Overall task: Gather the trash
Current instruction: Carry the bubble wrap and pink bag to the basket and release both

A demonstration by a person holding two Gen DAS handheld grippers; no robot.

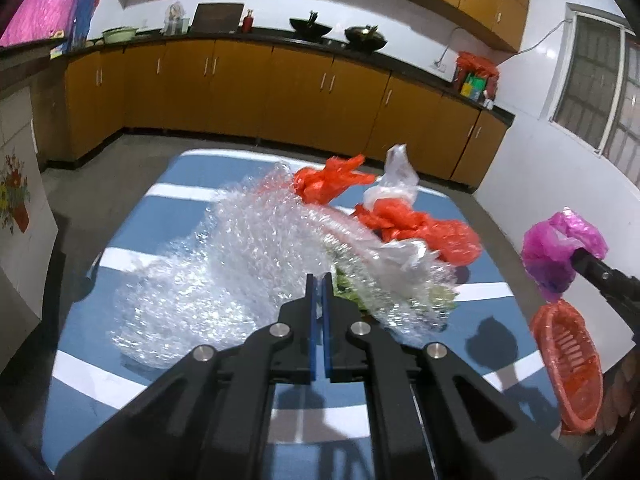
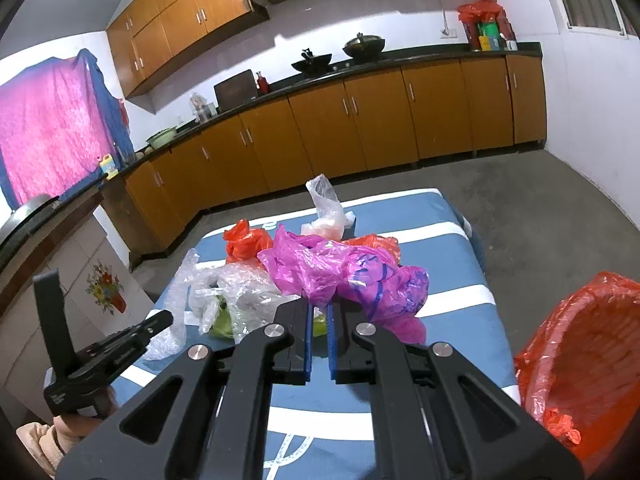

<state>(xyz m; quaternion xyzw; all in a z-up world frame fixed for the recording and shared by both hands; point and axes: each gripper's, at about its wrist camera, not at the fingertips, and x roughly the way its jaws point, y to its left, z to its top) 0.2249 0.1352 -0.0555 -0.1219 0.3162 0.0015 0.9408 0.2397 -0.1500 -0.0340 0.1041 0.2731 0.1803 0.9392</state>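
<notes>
My left gripper [image 1: 319, 280] is shut on a large sheet of bubble wrap [image 1: 224, 264], which spreads out blurred to the left over the blue-and-white striped table [image 1: 180, 208]. In the right wrist view the left gripper [image 2: 166, 317] shows at the left edge, its tip in the bubble wrap [image 2: 180, 280]. My right gripper [image 2: 319, 306] is shut on a crumpled pink plastic bag [image 2: 340, 276] held above the table. From the left wrist view the right gripper [image 1: 578, 255] carries the pink bag [image 1: 560, 244] above a red basket [image 1: 568, 364]. The basket [image 2: 580, 344] has a red liner.
Red bags [image 1: 328, 180] [image 1: 420, 228], a clear bag [image 1: 396, 176] and a clear bag with something green [image 2: 224, 320] lie on the table. Brown kitchen cabinets [image 1: 280, 92] run behind. A white panel with a flower picture [image 1: 16, 200] stands to the left. A hand [image 2: 68, 432] holds the left gripper.
</notes>
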